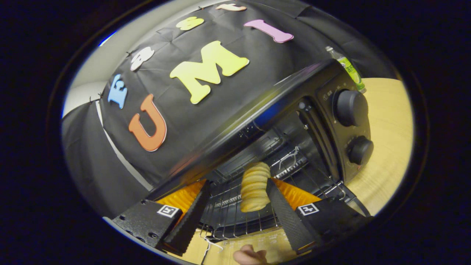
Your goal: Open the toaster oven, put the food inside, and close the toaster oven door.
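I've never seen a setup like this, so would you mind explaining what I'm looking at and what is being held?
This is one picture from a fisheye camera riding on hand-held tongs, looking forward along their two fingers. Ahead stands a black toaster oven on a light wooden table, its door open onto the wire rack. A ridged pale-yellow pastry sits between the fingers, against one of them; the fingers are spread apart, not pressing on it. A green-labelled bottle stands behind the oven. A person's fingertip shows below.

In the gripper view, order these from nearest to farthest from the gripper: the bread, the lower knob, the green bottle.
1. Bread: between the open gripper fingers, against one, over the oven rack.
2. Lower knob: on the oven's control panel.
3. Green bottle: on the table behind the oven.
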`<state>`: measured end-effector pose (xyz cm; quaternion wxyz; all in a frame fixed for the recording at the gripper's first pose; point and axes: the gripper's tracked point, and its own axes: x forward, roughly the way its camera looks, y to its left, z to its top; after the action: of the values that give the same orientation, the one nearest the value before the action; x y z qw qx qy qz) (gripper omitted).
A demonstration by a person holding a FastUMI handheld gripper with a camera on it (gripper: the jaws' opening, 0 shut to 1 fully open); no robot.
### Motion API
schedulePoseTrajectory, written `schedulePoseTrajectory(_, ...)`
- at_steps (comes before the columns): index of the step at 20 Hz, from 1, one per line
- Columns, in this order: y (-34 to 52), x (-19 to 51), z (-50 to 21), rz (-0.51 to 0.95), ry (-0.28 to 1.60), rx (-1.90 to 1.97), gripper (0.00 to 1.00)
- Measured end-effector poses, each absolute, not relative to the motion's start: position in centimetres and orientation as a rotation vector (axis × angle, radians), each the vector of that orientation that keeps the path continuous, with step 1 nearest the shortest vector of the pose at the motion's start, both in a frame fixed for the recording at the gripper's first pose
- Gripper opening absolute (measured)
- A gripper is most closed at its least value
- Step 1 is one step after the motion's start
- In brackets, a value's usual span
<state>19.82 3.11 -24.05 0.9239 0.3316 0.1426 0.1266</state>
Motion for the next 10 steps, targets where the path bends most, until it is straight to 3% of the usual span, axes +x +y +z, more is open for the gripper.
schedulePoseTrajectory(10,1.3,13.7,-22.4,0.247,0.412,0.571,1.0)
